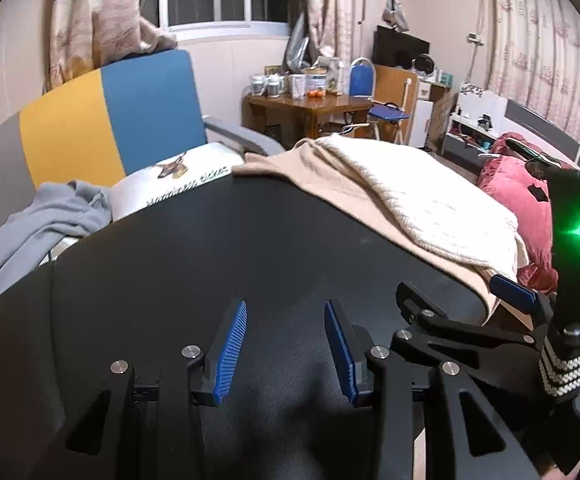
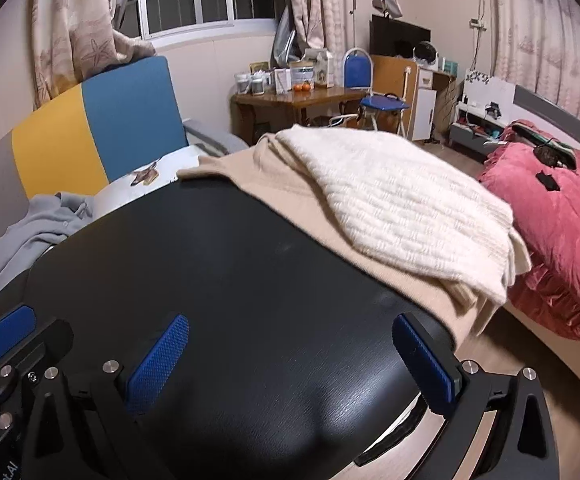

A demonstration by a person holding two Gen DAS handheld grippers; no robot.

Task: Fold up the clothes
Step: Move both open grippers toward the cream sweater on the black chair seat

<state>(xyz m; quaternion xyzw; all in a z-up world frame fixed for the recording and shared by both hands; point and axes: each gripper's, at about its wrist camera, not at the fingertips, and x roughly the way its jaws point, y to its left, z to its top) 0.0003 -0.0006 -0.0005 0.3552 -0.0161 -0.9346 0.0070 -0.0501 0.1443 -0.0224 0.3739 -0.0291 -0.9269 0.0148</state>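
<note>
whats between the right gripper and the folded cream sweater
Only bare black tabletop separates the open right gripper from the cream knitted sweater, seen in the right wrist view.

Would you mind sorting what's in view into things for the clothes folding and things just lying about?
For the folding: cream knit sweater, beige garment under it, grey garment, white printed garment, black table.

Lying about: pink bedding, blue folding chair, oranges, wooden desk.

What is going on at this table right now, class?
A person holds a hand-held gripper in each hand over a black table. The left hand-held gripper and right hand-held gripper are both open and empty. A cream knit lies folded on a beige garment; a grey garment waits unfolded.
</note>
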